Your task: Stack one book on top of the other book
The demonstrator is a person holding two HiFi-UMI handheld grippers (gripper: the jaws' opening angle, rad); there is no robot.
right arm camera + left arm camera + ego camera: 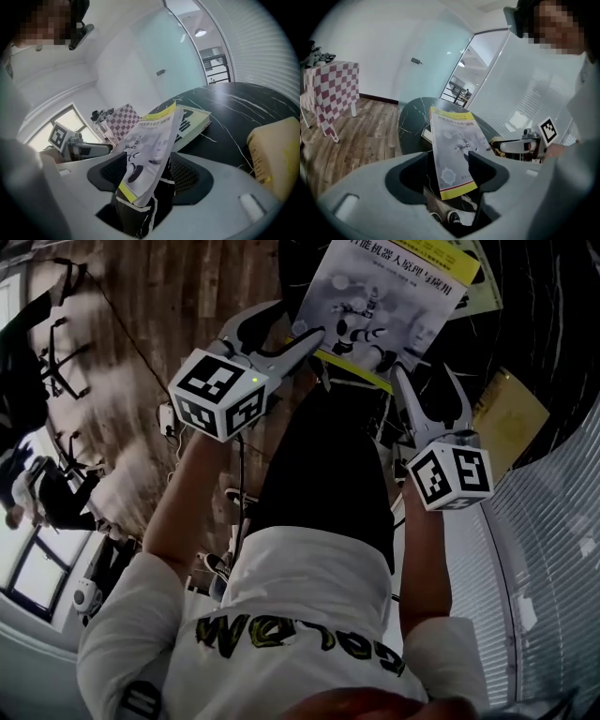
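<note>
Left tongs (451,174), right tongs (149,180) agape, grey yellow-edged book (380,296) between

I see a wood floor (365,129) and a plain white wall (379,51). By the wall stands a small table (335,86) with a checked cloth. The round bench (243,105) is dark marble. Behind it is a glass wall (525,89), and a ceiling lamp (200,33) is lit.

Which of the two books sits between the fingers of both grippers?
The grey-covered book with the yellow strip; the other book, with large black characters, lies flat on the table behind it.
</note>
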